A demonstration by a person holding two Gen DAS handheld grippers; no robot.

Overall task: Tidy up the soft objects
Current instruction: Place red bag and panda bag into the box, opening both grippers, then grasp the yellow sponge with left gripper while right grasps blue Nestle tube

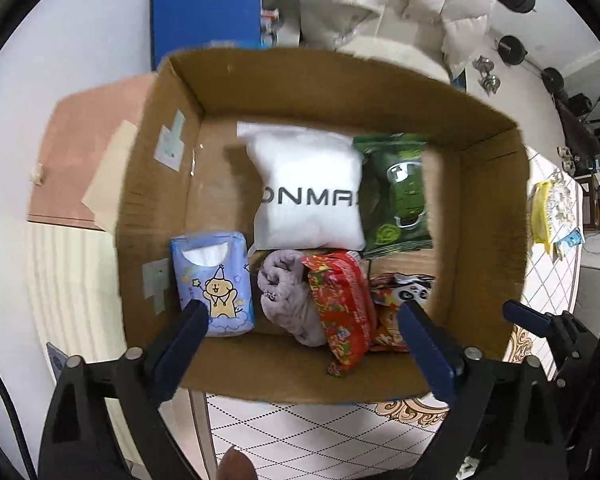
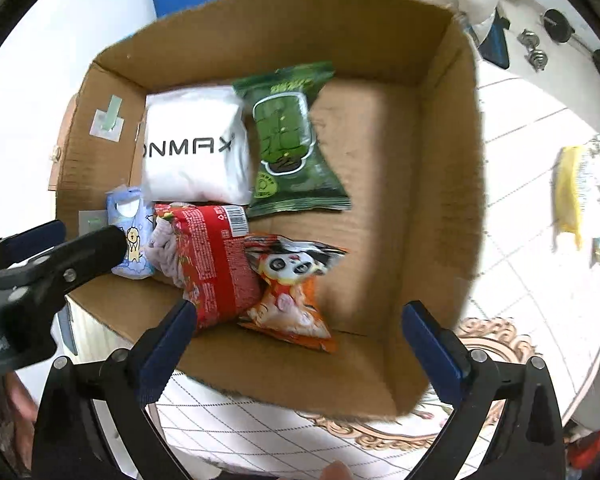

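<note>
A cardboard box [image 1: 488, 216] [image 2: 432, 184] on the table holds soft items: a white ONMAX pouch [image 1: 308, 188] [image 2: 196, 148], a green wipes pack [image 1: 400, 196] [image 2: 292, 140], a blue tissue pack [image 1: 212, 280] [image 2: 130, 240], a lilac cloth [image 1: 284, 296] [image 2: 164, 248], a red packet [image 1: 340, 308] [image 2: 216, 264] and an orange panda packet [image 1: 396, 300] [image 2: 292, 292]. My left gripper [image 1: 304, 324] is open and empty above the box's near wall. My right gripper [image 2: 300, 320] is open and empty over the box's near side. The left gripper's body [image 2: 40, 268] shows at the left of the right wrist view.
A yellow soft item [image 1: 540, 216] [image 2: 570, 196] lies on the patterned tablecloth [image 1: 320, 436] [image 2: 520, 200] to the right of the box. A white padded jacket [image 1: 388, 4] and a blue board [image 1: 208, 4] stand behind. Dumbbells [image 1: 488, 76] lie on the floor.
</note>
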